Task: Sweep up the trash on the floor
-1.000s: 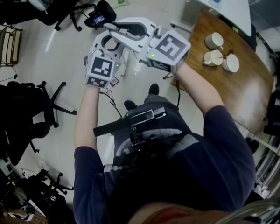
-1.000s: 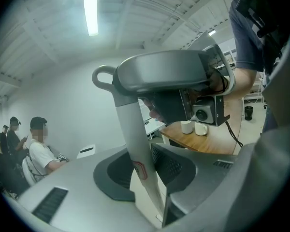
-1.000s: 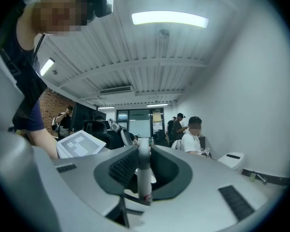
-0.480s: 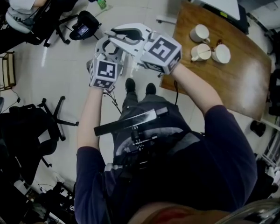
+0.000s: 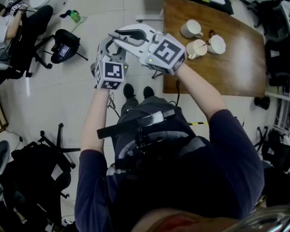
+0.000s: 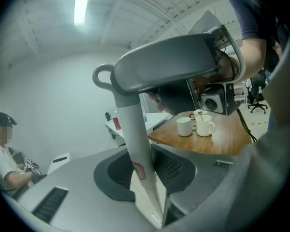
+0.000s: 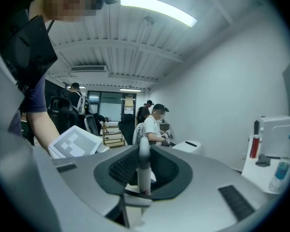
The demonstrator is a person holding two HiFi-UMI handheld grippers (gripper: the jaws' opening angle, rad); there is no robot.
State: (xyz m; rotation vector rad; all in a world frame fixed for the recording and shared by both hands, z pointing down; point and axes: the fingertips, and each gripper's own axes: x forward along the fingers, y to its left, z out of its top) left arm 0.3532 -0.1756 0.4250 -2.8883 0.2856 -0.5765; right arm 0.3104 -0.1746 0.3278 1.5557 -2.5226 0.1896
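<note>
Both grippers clamp one pale tool handle, held roughly upright in front of the person. The left gripper grasps its shaft, and the right gripper pinches the top end just below the hanging loop. A small green object lies on the tiled floor, well apart, near a seated person

We cannot see the lower end of the grey handle in the left gripper view, nor the white pole's foot in the right. Our torso hides the floor beneath; the green item is too small to name.
</note>
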